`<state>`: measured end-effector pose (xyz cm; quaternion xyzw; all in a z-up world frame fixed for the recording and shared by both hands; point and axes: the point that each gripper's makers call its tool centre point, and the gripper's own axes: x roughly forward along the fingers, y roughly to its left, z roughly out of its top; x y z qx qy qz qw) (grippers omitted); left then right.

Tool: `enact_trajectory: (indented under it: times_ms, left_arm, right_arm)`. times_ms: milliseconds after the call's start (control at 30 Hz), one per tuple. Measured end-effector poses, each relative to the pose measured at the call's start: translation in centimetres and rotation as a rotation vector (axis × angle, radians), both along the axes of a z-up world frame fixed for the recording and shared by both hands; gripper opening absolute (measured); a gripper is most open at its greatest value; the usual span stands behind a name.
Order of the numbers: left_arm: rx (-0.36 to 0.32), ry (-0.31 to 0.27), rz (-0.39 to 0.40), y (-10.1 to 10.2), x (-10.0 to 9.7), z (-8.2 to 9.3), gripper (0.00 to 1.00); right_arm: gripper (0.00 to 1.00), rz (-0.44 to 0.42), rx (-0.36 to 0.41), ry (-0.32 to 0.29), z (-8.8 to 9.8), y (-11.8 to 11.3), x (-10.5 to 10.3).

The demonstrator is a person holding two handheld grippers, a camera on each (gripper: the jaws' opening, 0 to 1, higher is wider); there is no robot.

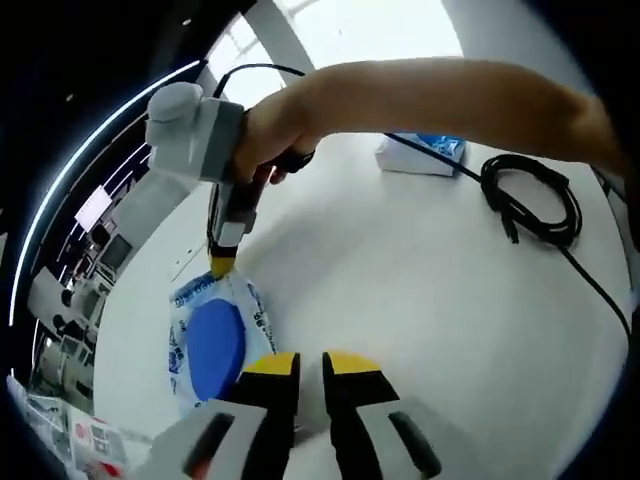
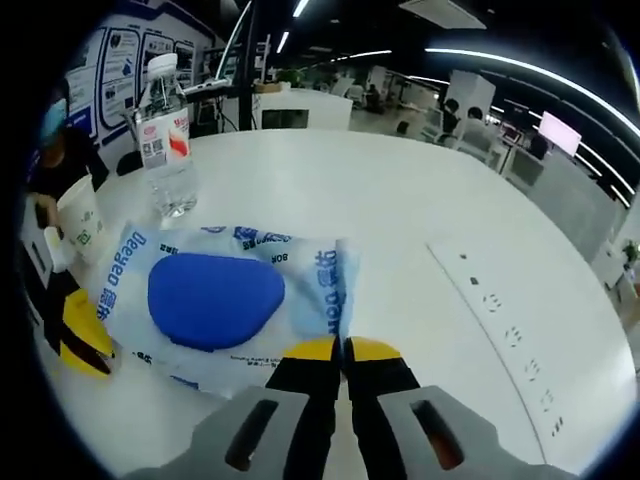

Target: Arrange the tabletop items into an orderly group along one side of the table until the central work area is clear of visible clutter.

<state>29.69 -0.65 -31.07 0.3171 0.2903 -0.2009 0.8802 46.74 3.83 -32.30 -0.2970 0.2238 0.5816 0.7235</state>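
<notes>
Right hand-held gripper (image 2: pixel 343 350) is pinching the edge of the soft white-and-blue wet-wipes pack with the blue oval lid (image 2: pixel 225 300); yellow-tipped jaws are closed on the pack's crimped seam, almost no gap between them. In the left gripper view the same right hand-held gripper (image 1: pixel 222 262) is coming in from the far side, tips touching the wipes pack (image 1: pixel 215 340).

Left hand-held gripper (image 1: pixel 310 365) is hovering just beside the pack's near edge, jaws nearly together with a narrow gap, holding nothing as far as I can tell.

Pack is lying flat on the white worktop (image 2: pixel 400 220), roughly central. Nearby: 1 clear plastic water bottle with a red-and-white label (image 2: pixel 165 140) and a white paper cup (image 2: pixel 78 225) at the far left. Also on the worktop: a small white-and-blue box (image 1: pixel 425 155) and a coiled black cable (image 1: pixel 530 195), well apart from the pack.

Step in hand, my read: dragging the pack to one side. Tips:
- keep grip on the seam, not the lid
- slide low and flat, the pack is floppy
- steer clear of the bottle, it is looking tippy
</notes>
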Motion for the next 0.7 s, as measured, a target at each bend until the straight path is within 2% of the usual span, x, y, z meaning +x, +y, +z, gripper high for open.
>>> enact_trajectory:
  times_ms: [167,400,467,533,600,700]
  left_arm:
    - [0.023,-0.034,0.03,1.2,1.0,1.0,0.16]
    - [0.1,0.007,0.083,2.6,0.8,-0.5,0.18]
    - [0.098,0.02,0.095,2.8,0.7,-0.9,0.14]
    - [0.09,0.014,0.101,2.9,0.8,-0.5,0.1]
    - [0.121,0.017,0.112,3.3,0.8,-0.5,0.06]
    - [0.11,0.008,0.122,3.5,0.9,-0.2,0.0]
  right_arm:
    - [0.0,-0.002,0.002,0.005,-0.1,-0.1,-0.5]
    - [0.0,0.0,-0.006,0.009,-0.2,-0.1,-0.6]
    - [0.0,-0.002,-0.002,0.015,-0.2,-0.2,-0.7]
    - [0.0,-0.004,0.003,0.021,-0.3,-0.3,-0.8]
    - [0.0,-0.005,0.005,0.024,-0.2,-0.2,-0.8]
    - [0.0,-0.007,0.007,0.028,-0.2,-0.2,-0.7]
